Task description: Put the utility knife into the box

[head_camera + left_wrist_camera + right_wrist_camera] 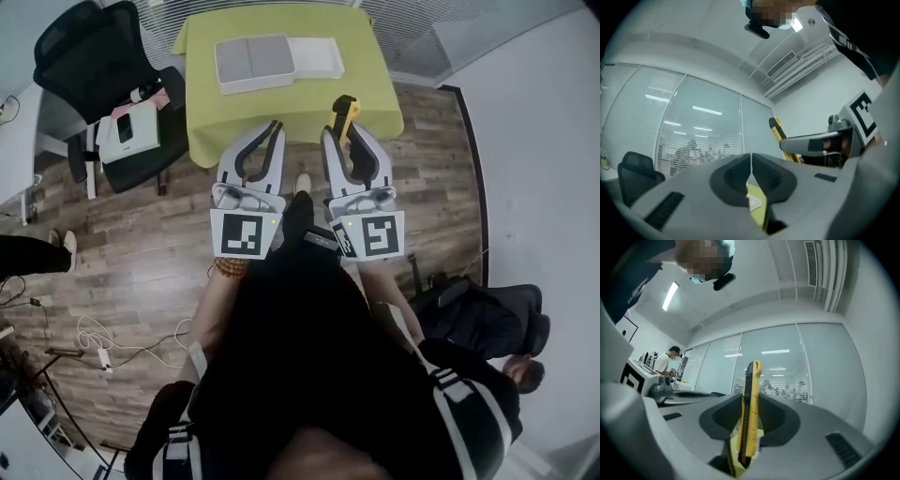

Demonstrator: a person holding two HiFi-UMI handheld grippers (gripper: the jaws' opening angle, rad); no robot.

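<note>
A yellow and black utility knife [749,413] stands upright between the jaws of my right gripper [749,420], which is shut on it. In the head view the knife [345,114] sticks out past my right gripper [354,141], near the front edge of the green-covered table [356,56]. My left gripper [264,141] hangs beside it, shut with nothing between its jaws; in the left gripper view its jaws [751,176] meet in a thin line. The open grey box [253,61] lies on the table beyond both grippers, its white lid [317,56] beside it. The knife [778,133] also shows in the left gripper view.
A black office chair [103,70] with a white carton [131,131] on its seat stands left of the table. A glass partition [787,362] lies ahead. Cables [103,347] lie on the wooden floor at left. A second person [487,323] is at the lower right.
</note>
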